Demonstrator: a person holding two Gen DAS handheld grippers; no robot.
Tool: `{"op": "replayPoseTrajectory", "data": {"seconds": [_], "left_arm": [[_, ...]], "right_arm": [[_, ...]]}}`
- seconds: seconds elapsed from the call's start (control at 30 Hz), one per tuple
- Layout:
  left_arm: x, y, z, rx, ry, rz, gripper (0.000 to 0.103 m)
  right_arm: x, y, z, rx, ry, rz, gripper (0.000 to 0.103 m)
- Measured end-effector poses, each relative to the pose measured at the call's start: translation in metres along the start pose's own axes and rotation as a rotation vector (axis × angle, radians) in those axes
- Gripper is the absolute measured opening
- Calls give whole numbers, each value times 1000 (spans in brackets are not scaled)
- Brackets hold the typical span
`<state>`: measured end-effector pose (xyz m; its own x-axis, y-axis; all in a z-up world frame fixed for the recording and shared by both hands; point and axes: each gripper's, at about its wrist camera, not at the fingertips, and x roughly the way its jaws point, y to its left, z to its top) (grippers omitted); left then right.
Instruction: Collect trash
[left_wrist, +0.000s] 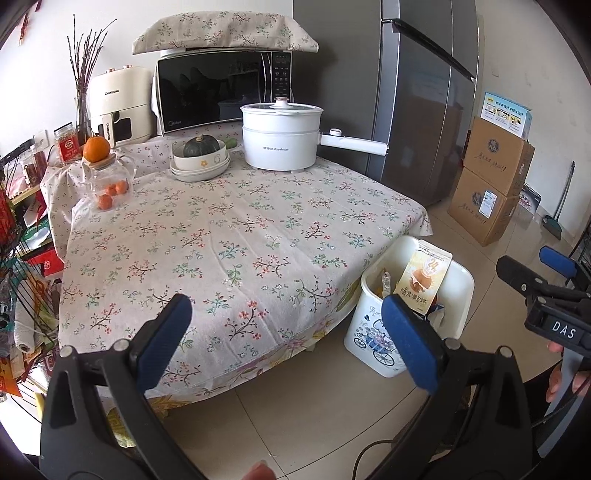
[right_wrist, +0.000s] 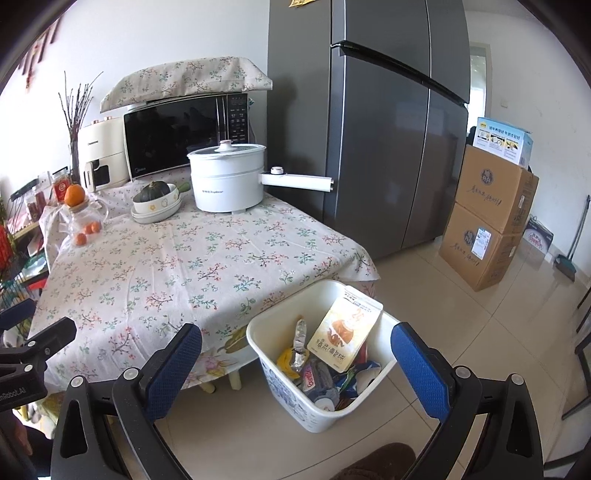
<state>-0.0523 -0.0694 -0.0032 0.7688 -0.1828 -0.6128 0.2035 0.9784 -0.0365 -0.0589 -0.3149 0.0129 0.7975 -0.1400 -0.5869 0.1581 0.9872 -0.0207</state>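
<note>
Apparently level, left gripper (left_wrist: 288, 341) agape, empty.

Grey fridge (right_wrist: 388, 140) beside floral-clothed table (right_wrist: 177, 266), tiled floor (right_wrist: 461, 314).

Domestic kitchen-dining area; refrigerator (right_wrist: 376, 129), microwave (left_wrist: 221, 88), electric pot (left_wrist: 280, 136) on floral-clothed table (left_wrist: 236, 236); tiled floor (right_wrist: 461, 314).

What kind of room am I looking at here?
Most likely a home kitchen or dining corner: a microwave and a white electric pot stand on a cloth-covered table, beside a tall grey fridge.
</note>
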Motion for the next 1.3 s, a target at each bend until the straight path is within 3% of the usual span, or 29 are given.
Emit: {"op": "replayPoseTrajectory", "data": {"seconds": [1.3], "left_arm": [[-4, -9, 1, 12, -22, -5, 102]], "right_arm": [[-1, -4, -3, 10, -9, -13, 103]]}}
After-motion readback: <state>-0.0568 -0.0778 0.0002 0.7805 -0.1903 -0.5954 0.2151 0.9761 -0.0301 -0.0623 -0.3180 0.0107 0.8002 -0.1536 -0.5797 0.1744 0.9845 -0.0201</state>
